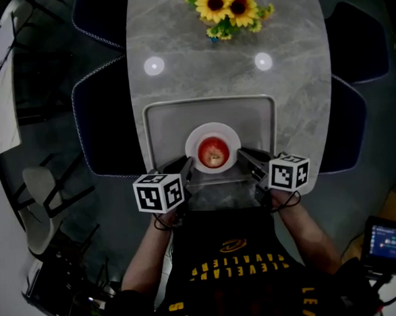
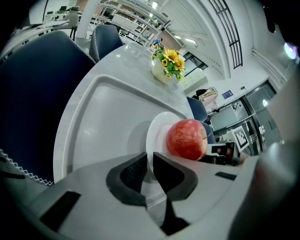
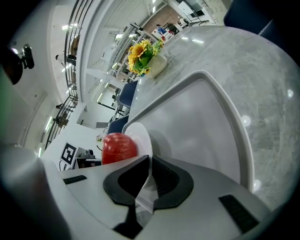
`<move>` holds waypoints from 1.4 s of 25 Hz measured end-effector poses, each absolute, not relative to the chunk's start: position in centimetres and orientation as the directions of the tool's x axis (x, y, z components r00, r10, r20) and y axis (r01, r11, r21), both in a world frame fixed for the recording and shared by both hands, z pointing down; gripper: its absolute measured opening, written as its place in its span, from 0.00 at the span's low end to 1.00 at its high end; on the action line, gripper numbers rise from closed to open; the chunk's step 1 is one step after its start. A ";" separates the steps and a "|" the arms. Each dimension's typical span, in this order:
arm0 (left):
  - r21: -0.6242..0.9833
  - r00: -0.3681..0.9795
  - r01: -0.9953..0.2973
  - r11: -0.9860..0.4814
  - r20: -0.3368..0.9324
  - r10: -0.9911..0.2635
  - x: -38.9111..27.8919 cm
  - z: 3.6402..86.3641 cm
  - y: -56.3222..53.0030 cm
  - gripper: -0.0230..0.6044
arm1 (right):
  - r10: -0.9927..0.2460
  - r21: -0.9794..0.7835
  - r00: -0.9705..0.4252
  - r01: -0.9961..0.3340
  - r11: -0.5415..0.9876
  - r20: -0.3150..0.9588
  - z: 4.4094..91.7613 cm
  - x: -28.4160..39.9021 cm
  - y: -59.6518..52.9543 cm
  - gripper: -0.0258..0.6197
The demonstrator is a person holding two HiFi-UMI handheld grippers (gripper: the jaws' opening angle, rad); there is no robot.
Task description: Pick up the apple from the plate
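Looking at a round, speckled red apple [image 1: 213, 153] sitting at the middle of a glossy white round plate [image 1: 211, 129], inside a smooth grey rounded tray [image 1: 166, 132] on the marbled oval worktop [image 1: 205, 72]. Losing the plate's near edge behind both tongs' pale bodies. Pinching the thin plate rim with the left tongs [image 2: 149, 164], nearly closed; clamping the opposite rim likewise with the right tongs [image 3: 150, 166], not touching the apple.

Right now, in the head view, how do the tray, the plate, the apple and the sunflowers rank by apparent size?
Largest to smallest:
1. tray
2. sunflowers, though the picture's top edge cuts them off
3. plate
4. apple
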State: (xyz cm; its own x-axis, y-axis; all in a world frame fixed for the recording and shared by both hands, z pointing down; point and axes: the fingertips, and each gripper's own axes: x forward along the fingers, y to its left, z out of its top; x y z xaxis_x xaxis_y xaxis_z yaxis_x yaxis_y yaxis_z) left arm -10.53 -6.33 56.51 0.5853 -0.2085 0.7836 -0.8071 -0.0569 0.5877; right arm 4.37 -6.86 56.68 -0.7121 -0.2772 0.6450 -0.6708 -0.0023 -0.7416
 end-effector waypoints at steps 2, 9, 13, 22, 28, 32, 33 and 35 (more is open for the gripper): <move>0.586 0.587 -0.807 -0.069 0.784 -0.204 -10.4 56.5 -6.4 0.11 | -0.284 -0.742 -0.710 -0.670 -0.006 0.644 56.6 4.4 -6.9 0.09; 0.588 0.600 -0.800 -0.121 0.782 -0.169 -9.5 56.6 -6.5 0.11 | -0.311 -0.730 -0.686 -0.683 -0.035 0.657 57.0 5.5 -6.1 0.09; 0.597 0.617 -0.786 -0.164 0.774 -0.143 -9.5 56.0 -5.3 0.10 | -0.346 -0.726 -0.666 -0.684 -0.071 0.661 56.3 5.2 -4.1 0.09; 0.603 0.636 -0.759 -0.245 0.768 -0.082 -8.3 55.8 -4.1 0.10 | -0.413 -0.726 -0.626 -0.673 -0.140 0.661 55.8 6.1 -1.0 0.09; 0.594 0.627 -0.761 -0.259 0.777 -0.061 -6.4 55.6 -3.0 0.10 | -0.418 -0.729 -0.624 -0.667 -0.154 0.660 56.4 8.3 0.6 0.09; 0.582 0.616 -0.772 -0.257 0.784 -0.075 -4.6 55.4 -3.0 0.10 | -0.417 -0.748 -0.645 -0.647 -0.149 0.641 56.2 9.8 0.8 0.09; 0.580 0.614 -0.775 -0.251 0.785 -0.080 -4.1 55.3 -2.9 0.10 | -0.415 -0.750 -0.648 -0.645 -0.146 0.639 56.1 10.3 0.8 0.09; 0.582 0.614 -0.778 -0.238 0.785 -0.086 -3.0 55.1 -2.6 0.10 | -0.409 -0.749 -0.652 -0.649 -0.135 0.638 55.9 11.5 0.8 0.09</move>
State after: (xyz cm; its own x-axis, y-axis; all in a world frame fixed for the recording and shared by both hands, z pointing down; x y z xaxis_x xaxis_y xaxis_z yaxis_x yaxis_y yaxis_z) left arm -3.02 -2.62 55.11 0.6136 -0.0865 0.7848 -0.7776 -0.2385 0.5817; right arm 11.51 0.82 55.87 -0.6522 -0.4090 0.6382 -0.6485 -0.1349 -0.7492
